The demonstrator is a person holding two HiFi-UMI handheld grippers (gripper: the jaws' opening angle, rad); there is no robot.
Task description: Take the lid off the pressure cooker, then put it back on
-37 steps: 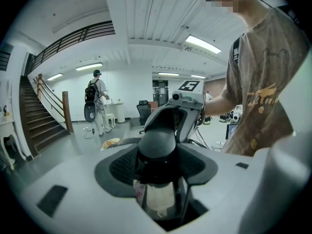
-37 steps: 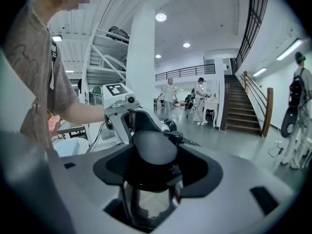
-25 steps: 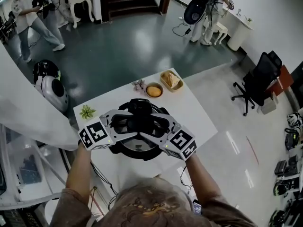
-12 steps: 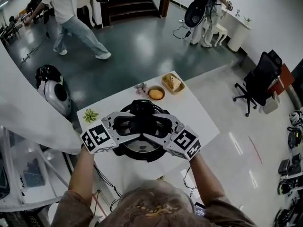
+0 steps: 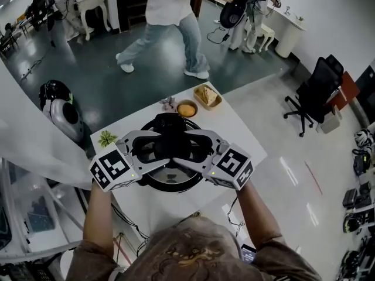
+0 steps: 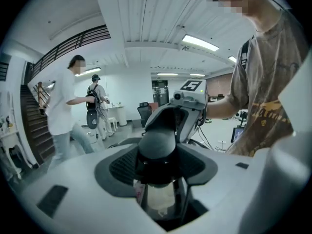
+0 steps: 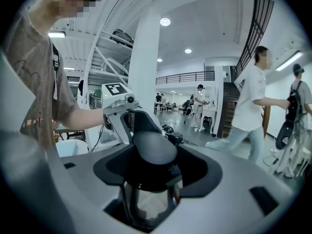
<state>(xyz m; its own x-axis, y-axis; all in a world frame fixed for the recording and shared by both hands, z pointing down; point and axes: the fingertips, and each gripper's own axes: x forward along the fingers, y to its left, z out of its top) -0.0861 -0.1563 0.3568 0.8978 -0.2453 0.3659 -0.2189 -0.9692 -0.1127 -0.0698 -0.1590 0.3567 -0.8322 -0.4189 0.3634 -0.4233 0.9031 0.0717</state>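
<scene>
Bright, even light from ceiling lamps (image 6: 200, 43); glare on the glossy floor (image 5: 105, 86); gripper views bulge, corners dark, near lid (image 6: 156, 143) soft.

No words or numbers are legible. Black-and-white square code markers cover the cubes on the left gripper (image 5: 159, 149) and right gripper (image 5: 188, 149); the shirt print (image 5: 190, 253) is unreadable.

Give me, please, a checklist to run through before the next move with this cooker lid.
1. Left tool closed on the lid handle: ok.
2. Right tool closed on the handle's other end: ok.
3. Lid clear of the cooker pot: cannot tell; the tools cover it in the head view.
4. Bowl and food tray apart from the cooker: ok.
5. Walking person away from the white table: ok.
</scene>
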